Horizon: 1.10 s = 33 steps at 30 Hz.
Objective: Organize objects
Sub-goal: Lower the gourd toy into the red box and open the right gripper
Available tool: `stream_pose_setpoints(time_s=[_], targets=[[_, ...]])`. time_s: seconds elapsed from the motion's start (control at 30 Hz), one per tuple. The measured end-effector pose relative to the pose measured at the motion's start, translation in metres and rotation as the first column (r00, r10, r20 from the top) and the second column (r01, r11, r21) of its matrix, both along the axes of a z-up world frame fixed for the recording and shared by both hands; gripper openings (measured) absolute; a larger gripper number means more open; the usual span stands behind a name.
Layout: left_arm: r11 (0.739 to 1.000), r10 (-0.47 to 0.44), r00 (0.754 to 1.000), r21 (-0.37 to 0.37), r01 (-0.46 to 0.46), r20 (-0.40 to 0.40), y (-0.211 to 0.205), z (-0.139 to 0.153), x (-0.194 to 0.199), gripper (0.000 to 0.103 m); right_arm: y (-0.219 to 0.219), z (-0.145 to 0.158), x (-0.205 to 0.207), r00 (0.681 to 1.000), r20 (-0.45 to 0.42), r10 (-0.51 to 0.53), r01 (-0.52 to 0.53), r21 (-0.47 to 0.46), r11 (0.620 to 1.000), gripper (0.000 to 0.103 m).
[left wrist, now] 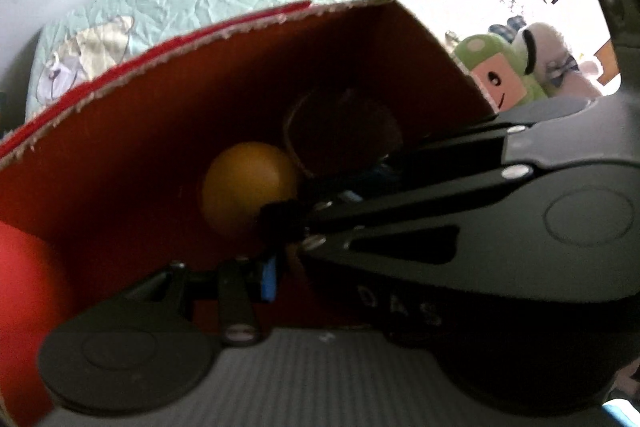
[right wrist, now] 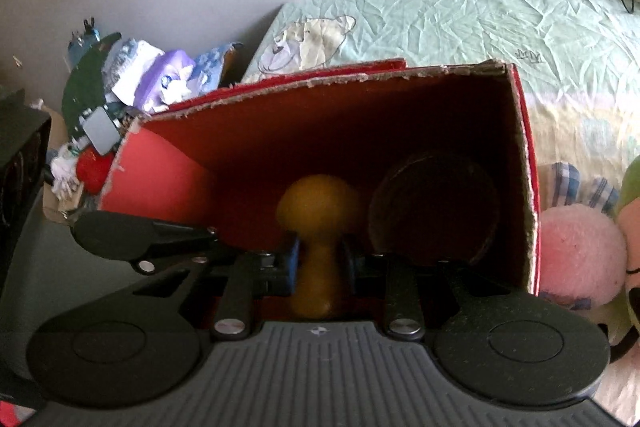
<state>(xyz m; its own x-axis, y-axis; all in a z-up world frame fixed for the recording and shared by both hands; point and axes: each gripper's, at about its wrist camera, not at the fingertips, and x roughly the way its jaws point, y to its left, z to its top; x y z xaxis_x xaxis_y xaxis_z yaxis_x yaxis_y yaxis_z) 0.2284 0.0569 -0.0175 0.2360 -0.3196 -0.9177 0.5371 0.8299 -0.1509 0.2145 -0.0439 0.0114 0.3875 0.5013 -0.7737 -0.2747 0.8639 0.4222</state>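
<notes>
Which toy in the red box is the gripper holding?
The yellow mushroom-shaped toy: the right gripper pinches its stem. The dark round thing beside it sits untouched.

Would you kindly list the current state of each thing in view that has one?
Red box: open at the top, holding items.
Yellow mushroom-shaped toy: gripped by its stem, inside the box.
Dark round container: inside the box, beside the toy.
Right gripper: shut on the toy.
Left gripper: state unclear.
</notes>
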Motion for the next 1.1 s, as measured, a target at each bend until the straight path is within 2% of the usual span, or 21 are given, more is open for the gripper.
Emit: stream_pose_setpoints(time_s=[0.27,0.5,0.73,0.87,0.93,1.1], targets=[[0.999,0.033,0.999,0.017,-0.034,0.027,0.011,0.002,0.000,0.043,0.004,-0.003,0.001,1.000,-0.013,0.001,-0.002,-0.049,0.999,0.023],[0.994,0.109,0.987,-0.010,-0.109,0.114,0.050,0.023,-0.011,0.044,0.001,0.000,-0.001,1.000,-0.005,-0.024,0.024,-0.028,0.999,0.024],[0.959,0.249,0.954,0.095,-0.267,0.168,0.074,0.017,-0.002,0.044,0.012,-0.004,0.002,0.997,-0.071,-0.005,0.001,-0.060,0.998,0.024],[0.932,0.282,0.939,0.177,-0.317,0.199,0.071,0.011,0.002,0.044,0.018,-0.004,0.007,0.993,-0.121,0.017,-0.015,0.017,1.000,0.024],[0.923,0.300,0.933,0.189,-0.337,0.199,0.070,0.008,0.006,0.044,0.023,-0.006,0.007,0.992,-0.126,0.030,-0.028,0.015,0.999,0.024],[0.914,0.326,0.931,0.196,-0.354,0.162,0.070,0.004,0.011,0.047,0.037,-0.022,0.009,0.972,-0.212,0.097,-0.095,0.019,0.995,0.023]])
